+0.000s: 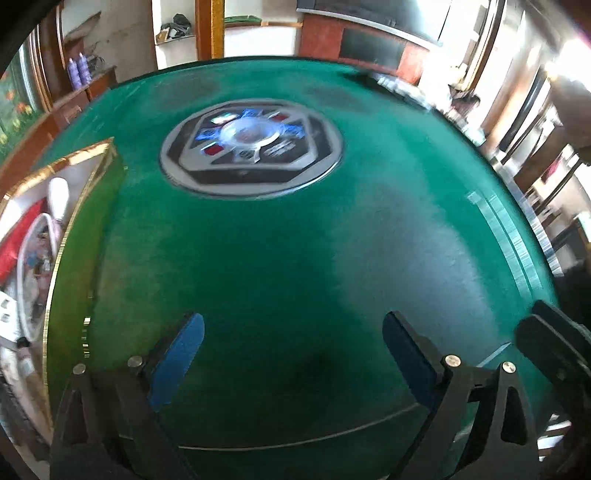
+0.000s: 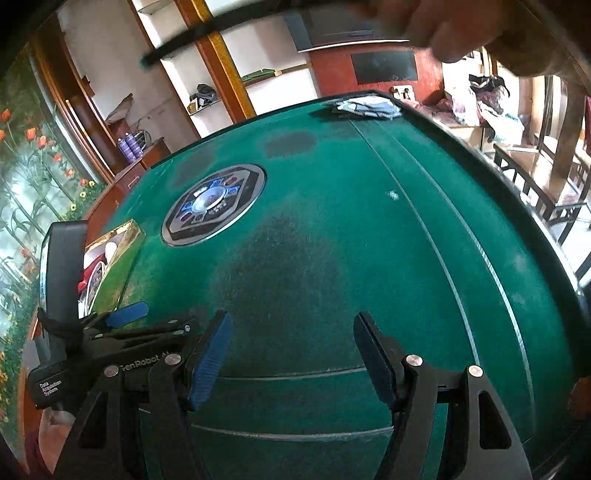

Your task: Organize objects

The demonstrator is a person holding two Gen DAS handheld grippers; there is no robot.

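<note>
An open green box with gold edges (image 1: 79, 236) sits at the table's left; it holds a white bottle (image 1: 59, 195), a red item (image 1: 18, 236) and an oval packet (image 1: 37, 266). It also shows in the right wrist view (image 2: 118, 262). My left gripper (image 1: 291, 354) is open and empty above the green felt, right of the box. My right gripper (image 2: 291, 358) is open and empty, just right of the left gripper (image 2: 127, 314). A folded checked cloth (image 2: 364, 105) lies at the table's far edge.
A green felt table (image 2: 332, 258) has a round silver control panel (image 1: 251, 147) at its middle, also in the right wrist view (image 2: 214, 203). Shelves and a wooden cabinet stand behind. Chairs (image 2: 546, 192) stand at the right. A hand (image 2: 461, 29) shows at the top.
</note>
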